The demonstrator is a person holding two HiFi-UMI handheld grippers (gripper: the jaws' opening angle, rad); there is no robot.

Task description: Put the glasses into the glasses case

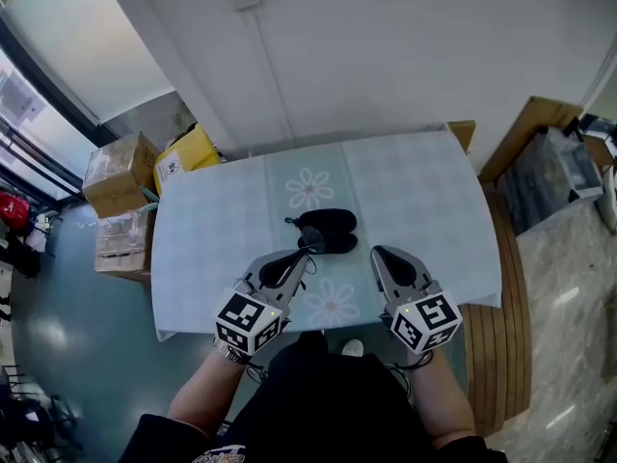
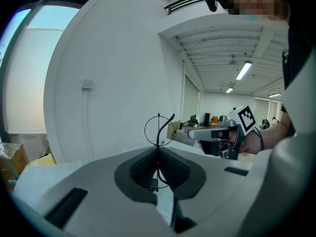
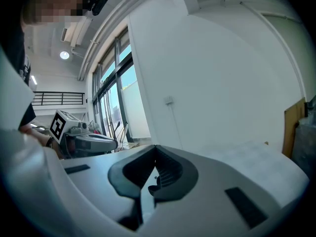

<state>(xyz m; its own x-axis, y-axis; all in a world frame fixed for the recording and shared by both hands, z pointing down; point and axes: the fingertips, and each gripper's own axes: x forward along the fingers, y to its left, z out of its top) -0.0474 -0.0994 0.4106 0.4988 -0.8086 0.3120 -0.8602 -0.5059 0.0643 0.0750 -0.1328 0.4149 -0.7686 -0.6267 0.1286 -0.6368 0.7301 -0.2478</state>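
Left gripper (image 1: 305, 257) is pinching the glasses (image 2: 158, 130) (thin wire) beside the glasses case (image 1: 328, 226), mid-table. Right gripper (image 1: 378, 253) is idling, jaws together and empty. It should be lowering gently, keeping the frame level.

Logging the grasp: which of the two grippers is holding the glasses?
The left gripper: the thin wire glasses stand clamped between its jaws. The right gripper has its jaws shut together on nothing.

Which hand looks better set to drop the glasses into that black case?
Left. The left tongs are shut on the thin wire glasses, with their tips right beside the black case. The right tongs are shut on nothing.
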